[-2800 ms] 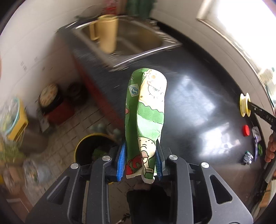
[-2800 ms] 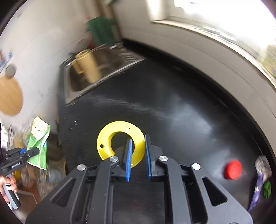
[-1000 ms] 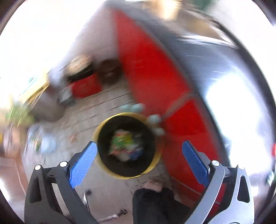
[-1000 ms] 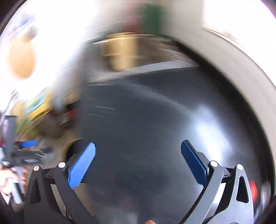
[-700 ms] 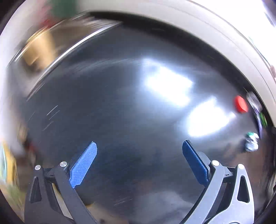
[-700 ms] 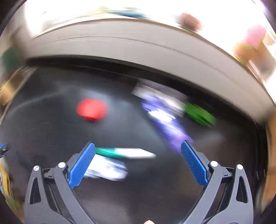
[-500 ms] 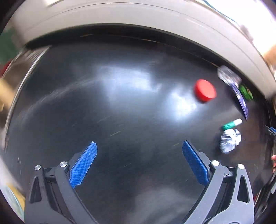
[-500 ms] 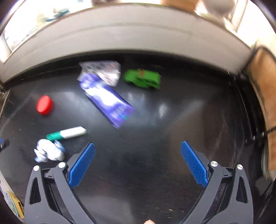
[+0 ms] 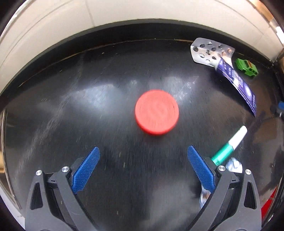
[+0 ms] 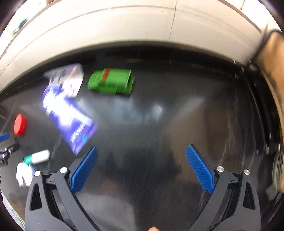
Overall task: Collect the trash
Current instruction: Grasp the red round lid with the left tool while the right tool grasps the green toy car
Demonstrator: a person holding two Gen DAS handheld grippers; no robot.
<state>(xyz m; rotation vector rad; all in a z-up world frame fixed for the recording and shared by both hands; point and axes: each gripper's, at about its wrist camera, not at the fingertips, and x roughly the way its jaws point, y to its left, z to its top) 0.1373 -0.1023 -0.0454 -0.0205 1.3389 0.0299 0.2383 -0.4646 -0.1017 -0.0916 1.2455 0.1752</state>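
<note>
My left gripper [image 9: 143, 167] is open and empty above the black counter [image 9: 99, 110]. A red round cap [image 9: 156, 112] lies just ahead of it, between the lines of the jaws. A green and white tube [image 9: 229, 146] and a crumpled foil ball [image 9: 234, 165] lie by its right finger. My right gripper [image 10: 142, 168] is open and empty over bare counter. A purple wrapper [image 10: 68, 115], a blister pack [image 10: 71, 80] and a green toy car [image 10: 111, 82] lie ahead to its left.
A pale tiled wall [image 9: 124, 16] runs along the back of the counter. A brown board [image 10: 273, 71] stands at the right end. The purple wrapper [image 9: 237, 83], blister pack [image 9: 209, 50] and green car [image 9: 246, 67] also show at the left wrist view's far right.
Both grippers let go of the green packet and yellow ring, then swung from the bin to the counter. In the last half second both moved closer to the trash.
</note>
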